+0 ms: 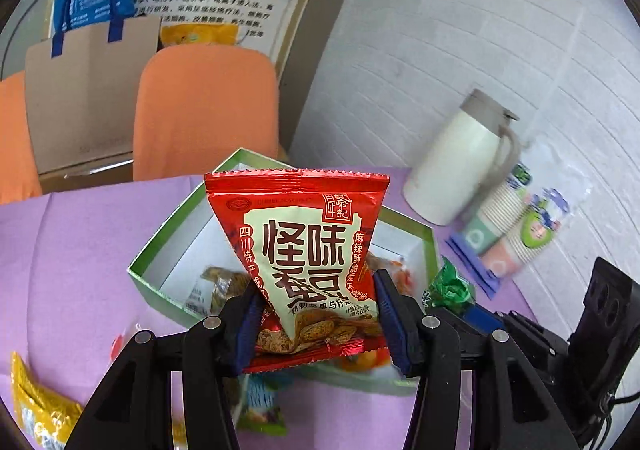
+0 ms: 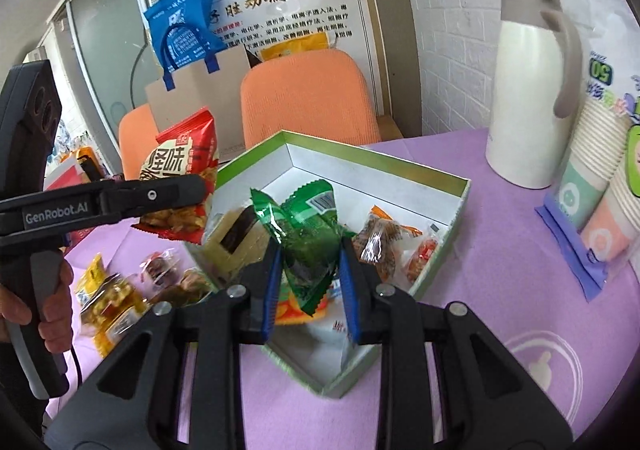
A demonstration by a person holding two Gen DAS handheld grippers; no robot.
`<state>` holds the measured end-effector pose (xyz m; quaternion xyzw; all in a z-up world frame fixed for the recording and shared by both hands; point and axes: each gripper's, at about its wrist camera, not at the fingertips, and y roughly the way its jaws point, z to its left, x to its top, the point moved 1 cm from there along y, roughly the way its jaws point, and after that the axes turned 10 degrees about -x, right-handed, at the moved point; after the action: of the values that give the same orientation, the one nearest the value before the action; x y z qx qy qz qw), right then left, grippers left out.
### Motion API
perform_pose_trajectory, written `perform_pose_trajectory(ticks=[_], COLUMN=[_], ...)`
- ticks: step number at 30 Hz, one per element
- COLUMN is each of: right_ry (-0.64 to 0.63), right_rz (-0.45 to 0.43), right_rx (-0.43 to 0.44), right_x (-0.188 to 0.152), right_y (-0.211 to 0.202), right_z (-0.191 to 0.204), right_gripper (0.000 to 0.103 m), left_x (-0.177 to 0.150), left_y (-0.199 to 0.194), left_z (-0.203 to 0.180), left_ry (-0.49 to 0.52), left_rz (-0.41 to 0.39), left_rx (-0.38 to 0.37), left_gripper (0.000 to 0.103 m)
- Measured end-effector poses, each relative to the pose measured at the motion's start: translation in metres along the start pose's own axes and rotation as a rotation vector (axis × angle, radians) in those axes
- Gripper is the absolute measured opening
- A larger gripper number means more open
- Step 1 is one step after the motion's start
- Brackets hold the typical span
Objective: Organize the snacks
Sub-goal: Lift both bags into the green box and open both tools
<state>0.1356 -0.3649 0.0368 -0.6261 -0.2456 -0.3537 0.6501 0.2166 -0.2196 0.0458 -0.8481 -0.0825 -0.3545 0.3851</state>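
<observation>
Between the blue pads of the left gripper (image 1: 316, 320) a red snack packet (image 1: 304, 262) is pinched by its lower half, the jaws closed to the packet's width, and it hangs in the air above the near-left corner of the green box (image 1: 160, 234); the right gripper (image 2: 310, 286) is likewise closed on a crumpled green packet (image 2: 308, 238), held over the near part of the same box (image 2: 384, 162), so both hands are carrying at once. The step in hand looks like the drop-in: each packet needs lowering past the rim to the white floor of the box, then the jaws eased apart, one hand at a time so the two do not knock together. The red packet is glossy foil, puffed with air, with a serrated top seal and a cream panel of large dark characters above a picture of brown beans; the green one is creased foil with a barcode showing. Several wrapped snacks (image 2: 380, 246) already lie inside, toward the right. Out on the purple tablecloth (image 2: 500, 278), yellow packets (image 2: 108, 298) and others wait to the near left, so the job seems partway through. Farther right stand a white thermos jug (image 2: 528, 90) and a sleeve of paper cups (image 2: 600, 190), with orange chairs (image 2: 308, 98) beyond the table
</observation>
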Motion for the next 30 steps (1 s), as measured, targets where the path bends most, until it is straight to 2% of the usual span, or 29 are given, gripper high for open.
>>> perform_pose_trajectory(ticks=[4, 7, 9, 10, 11, 12, 14, 18, 22, 27, 30], right_ry=[0.032, 0.004, -0.055, -0.072, -0.075, -0.078, -0.082, -0.08, -0.073, -0.034, -0.041], right_rz=[0.049, 0.074, 0.11, 0.113, 0.091, 0.063, 0.05, 0.057, 0.021, -0.048, -0.09], right_rx=[0.026, 0.03, -0.005, -0.032, -0.042, -0.046, -0.054, -0.045, -0.043, -0.02, -0.003], right_x=[0.009, 0.014, 0.015, 0.015, 0.015, 0.014, 0.01, 0.005, 0.005, 0.007, 0.004], right_y=[0.031, 0.051, 0.062, 0.062, 0.058, 0.052, 0.046, 0.031, 0.006, -0.038, -0.06], right_z=[0.004, 0.015, 0.025, 0.026, 0.025, 0.024, 0.02, 0.014, 0.014, 0.013, 0.017], right_gripper=[0.029, 0.031, 0.041, 0.057, 0.069, 0.073, 0.083, 0.085, 0.101, 0.102, 0.102], left_x=[0.006, 0.007, 0.007, 0.007, 0.007, 0.007, 0.007, 0.006, -0.001, -0.017, -0.03], left_y=[0.02, 0.026, 0.027, 0.026, 0.024, 0.021, 0.014, 0.006, -0.006, -0.031, -0.049], left_z=[0.018, 0.025, 0.03, 0.032, 0.034, 0.035, 0.038, 0.038, 0.027, 0.01, 0.001], left_ry=[-0.046, -0.045, -0.044, -0.045, -0.043, -0.037, -0.023, -0.035, -0.018, -0.011, -0.009], left_rz=[0.017, 0.016, 0.014, 0.014, 0.011, 0.003, -0.018, -0.028, -0.04, -0.03, -0.025], left_rx=[0.019, 0.031, 0.053, 0.08, 0.116, 0.129, 0.123, 0.107, 0.099, 0.088, 0.115], left_gripper=[0.053, 0.054, 0.062, 0.072, 0.077, 0.082, 0.083, 0.084, 0.084, 0.084, 0.084])
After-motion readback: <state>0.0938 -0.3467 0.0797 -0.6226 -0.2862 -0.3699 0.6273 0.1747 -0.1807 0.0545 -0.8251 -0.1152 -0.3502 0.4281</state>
